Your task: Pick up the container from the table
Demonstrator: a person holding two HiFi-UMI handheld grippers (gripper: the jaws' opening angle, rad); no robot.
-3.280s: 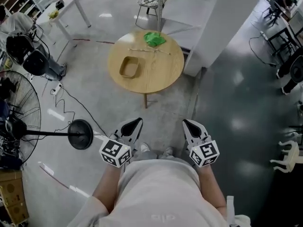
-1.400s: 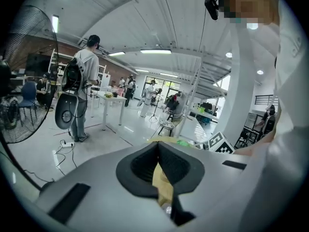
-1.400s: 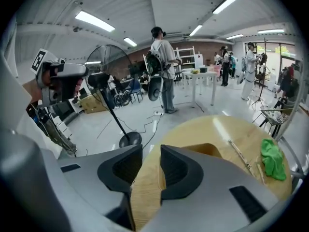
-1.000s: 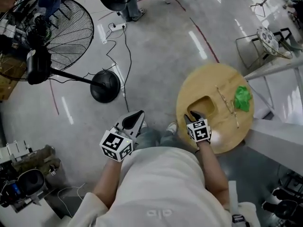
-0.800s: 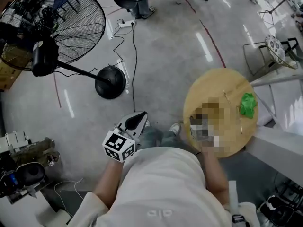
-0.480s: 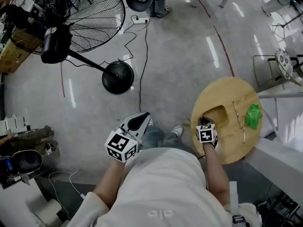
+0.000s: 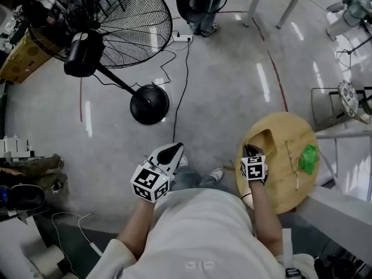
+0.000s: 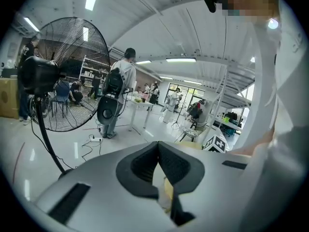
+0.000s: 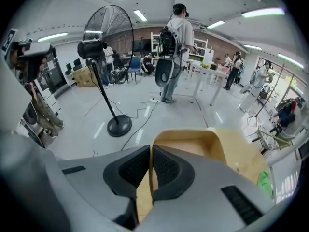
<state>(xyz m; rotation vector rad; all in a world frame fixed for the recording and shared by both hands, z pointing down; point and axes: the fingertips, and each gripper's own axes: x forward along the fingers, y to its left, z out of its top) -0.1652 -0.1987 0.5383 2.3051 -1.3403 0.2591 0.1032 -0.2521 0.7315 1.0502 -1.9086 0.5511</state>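
Head view: closing right gripper [image 7: 253,150] jaws on container [image 7: 264,138] wall, wide a second back. Gripper views only: wall between pads [image 9: 166,170]; left gripper [image 7: 170,151] closed, empty.

The round wooden worktop [image 7: 290,185] carries a container [image 7: 264,139] at the right fingers [image 7: 254,150]; a thin stick [image 7: 289,156] and a green wad [image 7: 308,158] lie beyond them.

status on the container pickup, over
Right gripper fingers closing on the container wall. Left gripper shut, empty, off the table. Nothing in the way.
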